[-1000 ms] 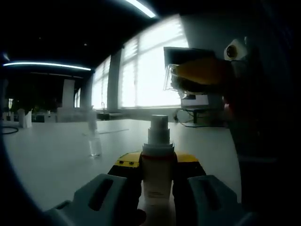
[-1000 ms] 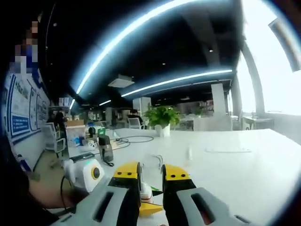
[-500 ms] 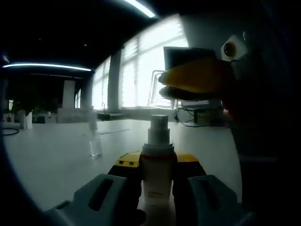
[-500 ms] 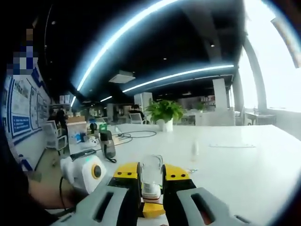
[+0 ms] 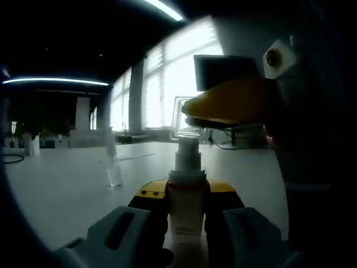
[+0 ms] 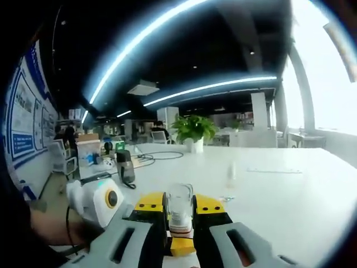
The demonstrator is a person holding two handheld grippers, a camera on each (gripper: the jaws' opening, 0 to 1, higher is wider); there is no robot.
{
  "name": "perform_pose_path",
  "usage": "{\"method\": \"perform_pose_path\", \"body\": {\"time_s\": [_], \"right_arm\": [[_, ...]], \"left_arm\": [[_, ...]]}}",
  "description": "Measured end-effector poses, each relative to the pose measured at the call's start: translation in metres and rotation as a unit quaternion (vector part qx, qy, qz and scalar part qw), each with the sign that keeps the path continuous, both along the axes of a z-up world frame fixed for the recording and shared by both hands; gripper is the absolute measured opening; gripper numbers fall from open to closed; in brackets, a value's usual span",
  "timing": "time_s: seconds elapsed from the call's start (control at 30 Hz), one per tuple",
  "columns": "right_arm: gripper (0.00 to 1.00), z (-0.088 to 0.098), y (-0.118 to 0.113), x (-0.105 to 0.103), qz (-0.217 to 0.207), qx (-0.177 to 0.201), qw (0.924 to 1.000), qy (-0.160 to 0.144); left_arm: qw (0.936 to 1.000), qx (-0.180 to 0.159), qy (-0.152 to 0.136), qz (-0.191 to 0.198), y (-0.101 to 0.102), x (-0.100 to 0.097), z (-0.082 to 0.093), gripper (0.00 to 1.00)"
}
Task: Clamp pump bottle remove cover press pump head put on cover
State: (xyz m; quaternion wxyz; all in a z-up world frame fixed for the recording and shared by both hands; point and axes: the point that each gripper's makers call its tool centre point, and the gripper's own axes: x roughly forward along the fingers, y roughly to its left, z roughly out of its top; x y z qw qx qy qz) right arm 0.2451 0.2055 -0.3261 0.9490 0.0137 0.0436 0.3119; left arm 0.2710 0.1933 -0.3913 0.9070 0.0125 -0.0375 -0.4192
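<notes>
In the left gripper view, the left tongs [image 5: 186, 215] rise from 6 o'clock with their jaws closed against the sides of the pump bottle [image 5: 186, 209], which stands upright between the yellow jaw tips. The bottle's white body fills the gap between the jaws, and its bare pump head [image 5: 188, 152] sticks up above them at the centre of the view. Just above the pump head, toward 12 o'clock, hangs the clear cover [image 5: 187, 118], pinched between the yellow-tipped jaws of the right tongs [image 5: 192, 114], which reach in from 3 o'clock. Whether the cover's open rim touches the pump head cannot be told. On the white tabletop [image 5: 61, 178], toward 9 o'clock and well apart from the clamped bottle, stands a small clear bottle [image 5: 112, 167].

In the right gripper view, the right tongs [image 6: 179, 209] come up from 6 o'clock, closed on the clear cover [image 6: 180, 206], which sits upright between the yellow jaw tips. Below it a bit of the left tongs' yellow tip [image 6: 181, 245] shows. At 8 o'clock, beside the right tongs, is the left gripper's white body [image 6: 97, 201] with a hand [image 6: 53, 229] under it. Farther across the tabletop [image 6: 290, 195] stands the small clear bottle [image 6: 230, 176], and toward 12 o'clock a potted plant [image 6: 193, 131].
</notes>
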Motion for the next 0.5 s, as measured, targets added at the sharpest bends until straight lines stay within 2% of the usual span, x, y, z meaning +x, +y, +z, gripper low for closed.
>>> {"method": "perform_pose_path", "body": {"time_s": [0.17, 0.5], "right_arm": [[0.13, -0.009, 0.003, 0.001, -0.004, -0.022, 0.9997, 0.001], [0.13, -0.019, 0.003, 0.002, -0.008, -0.039, 0.9992, -0.001]], "left_arm": [[1.0000, 0.000, -0.001, 0.000, 0.000, 0.000, 0.000, 0.15], [1.0000, 0.000, -0.001, 0.000, 0.000, 0.000, 0.000, 0.15]]}}
